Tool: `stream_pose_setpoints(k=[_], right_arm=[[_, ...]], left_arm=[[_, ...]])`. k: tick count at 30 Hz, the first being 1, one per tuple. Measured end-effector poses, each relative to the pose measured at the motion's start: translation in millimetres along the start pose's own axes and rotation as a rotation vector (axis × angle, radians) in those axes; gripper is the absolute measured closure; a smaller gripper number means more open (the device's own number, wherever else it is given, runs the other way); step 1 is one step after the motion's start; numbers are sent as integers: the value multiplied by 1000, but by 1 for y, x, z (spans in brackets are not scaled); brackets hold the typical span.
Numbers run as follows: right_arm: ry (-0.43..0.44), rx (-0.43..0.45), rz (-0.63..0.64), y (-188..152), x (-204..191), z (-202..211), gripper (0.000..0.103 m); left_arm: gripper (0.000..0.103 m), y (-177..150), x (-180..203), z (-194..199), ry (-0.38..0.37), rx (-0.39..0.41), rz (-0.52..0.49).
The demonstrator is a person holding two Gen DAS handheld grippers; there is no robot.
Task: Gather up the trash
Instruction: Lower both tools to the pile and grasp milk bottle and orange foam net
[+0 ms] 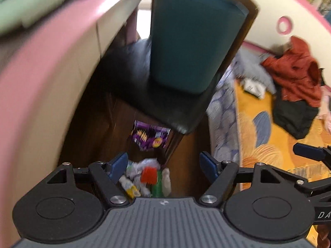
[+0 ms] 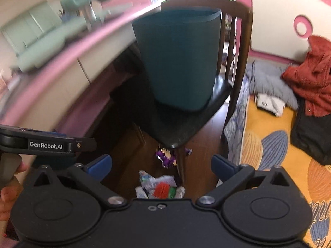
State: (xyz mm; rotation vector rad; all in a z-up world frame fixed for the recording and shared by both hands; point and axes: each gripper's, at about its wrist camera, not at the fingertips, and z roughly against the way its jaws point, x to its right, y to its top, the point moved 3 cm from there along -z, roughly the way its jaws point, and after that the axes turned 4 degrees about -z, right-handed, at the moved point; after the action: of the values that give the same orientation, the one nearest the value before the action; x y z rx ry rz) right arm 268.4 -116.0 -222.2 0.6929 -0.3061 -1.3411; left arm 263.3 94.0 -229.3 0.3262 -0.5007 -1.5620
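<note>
Both grippers, left (image 1: 163, 165) and right (image 2: 161, 165), hold fingers wide above blurred, seemingly crumpled trash (image 1: 148, 175).

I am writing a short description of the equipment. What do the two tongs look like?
Both tongs have blue pads on black linkage arms with silver pivot screws and round black discs. The left tongs have a ribbed grey body. The right tongs have a black body. White "GenRobot.AI" lettering marks the left one's side.

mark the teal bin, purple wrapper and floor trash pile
teal bin (image 1: 186, 47): left wrist view, middle of its side wall.
purple wrapper (image 1: 148, 137): left wrist view, centre of its printed face.
trash pile (image 2: 161, 188): right wrist view, red piece on top.
</note>
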Motion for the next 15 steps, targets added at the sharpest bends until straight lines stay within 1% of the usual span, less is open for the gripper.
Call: stream_pose_setpoints(k=[5,12,15], right_arm=[[-16,-53,9,-23,21,-58,0],[0,-132,0,-64,42,-153,0],[19,-156,1,-84,46,-197,0]], left_arm=[[27,-42,-6,-64,43,-83,64],[27,-111,-19,-160,75,-223,127],[27,-138,-28,-201,103,-275,154]])
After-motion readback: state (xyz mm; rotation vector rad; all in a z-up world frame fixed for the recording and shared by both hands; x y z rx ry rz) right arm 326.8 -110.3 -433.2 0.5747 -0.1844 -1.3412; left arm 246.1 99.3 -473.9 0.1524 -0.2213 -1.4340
